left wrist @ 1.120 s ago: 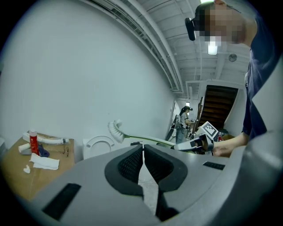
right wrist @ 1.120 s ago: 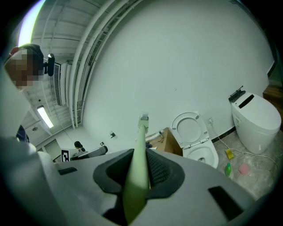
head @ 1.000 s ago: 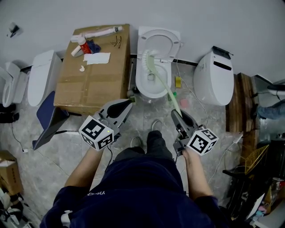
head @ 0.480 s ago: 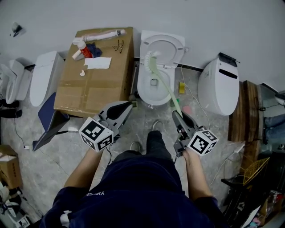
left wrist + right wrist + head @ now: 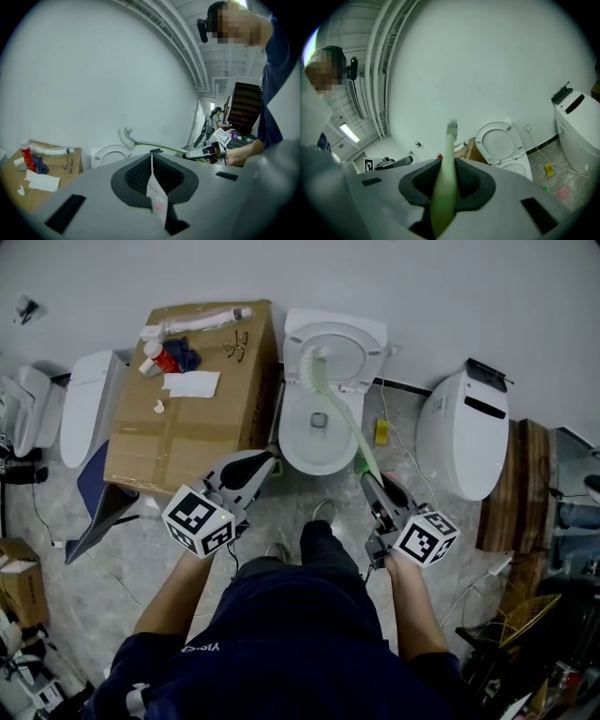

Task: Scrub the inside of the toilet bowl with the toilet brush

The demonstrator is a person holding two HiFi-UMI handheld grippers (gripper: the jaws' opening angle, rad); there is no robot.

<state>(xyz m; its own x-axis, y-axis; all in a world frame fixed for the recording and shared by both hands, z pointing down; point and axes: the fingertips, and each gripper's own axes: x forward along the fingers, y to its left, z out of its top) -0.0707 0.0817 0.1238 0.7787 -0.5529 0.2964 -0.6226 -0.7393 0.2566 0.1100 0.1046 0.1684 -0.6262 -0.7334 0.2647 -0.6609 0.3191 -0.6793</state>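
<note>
A white toilet [image 5: 323, 444] stands against the wall with its seat and lid [image 5: 342, 345] raised. My right gripper [image 5: 367, 477] is shut on the pale green handle of the toilet brush [image 5: 343, 418]. The white bristle head [image 5: 309, 365] hangs in the air by the left edge of the raised seat, above the bowl. In the right gripper view the handle [image 5: 444, 180] runs out between the jaws to the head [image 5: 452, 125], left of the toilet [image 5: 502, 140]. My left gripper [image 5: 270, 457] is shut and holds nothing, near the bowl's front left. The left gripper view shows the brush head [image 5: 125, 137] above the seat [image 5: 110, 153].
A cardboard box [image 5: 192, 432] stands left of the toilet with a red bottle [image 5: 161, 357], paper [image 5: 192, 383] and glasses [image 5: 235, 343] on it. Other white toilets sit at the right [image 5: 464, 432] and left [image 5: 82, 407]. A yellow sponge [image 5: 382, 432] and cables lie on the floor.
The head camera has shifted slightly. The brush head stays by the left edge of the raised seat and both grippers keep their poses.
</note>
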